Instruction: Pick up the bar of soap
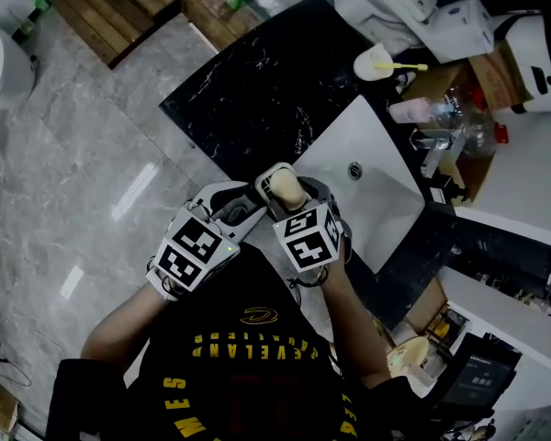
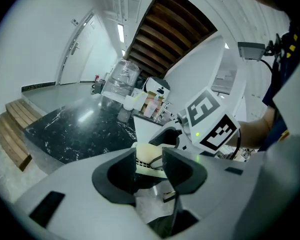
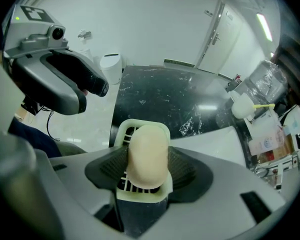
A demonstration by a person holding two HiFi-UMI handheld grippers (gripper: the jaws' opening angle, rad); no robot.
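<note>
Right gripper (image 3: 146,170) closed on soap bar (image 3: 148,151) and its slotted tray (image 3: 138,188), above desk (image 1: 257,99). Left gripper (image 2: 149,165) straddles tray end; grip unclear. Best: hold tray steady, squeeze gently.

Rounded white/lt-grey plastic shells on left gripper (image 1: 248,211) & right gripper (image 1: 285,191). Each carries a white cube w/ black square markers: left cube (image 1: 191,254), right cube (image 1: 307,237), w/ a tiny green LED (image 1: 230,244) at the cube's edge. Broad curved dk-grey pads (image 3: 190,168), ribbed on the inner face. Thin black cable (image 1: 303,281) loops behind right cube. Person wears black tee (image 1: 248,384), short sleeves, w/ yellow block lettering (image 1: 230,347) + small yellow logo (image 1: 255,315) on chest
</note>
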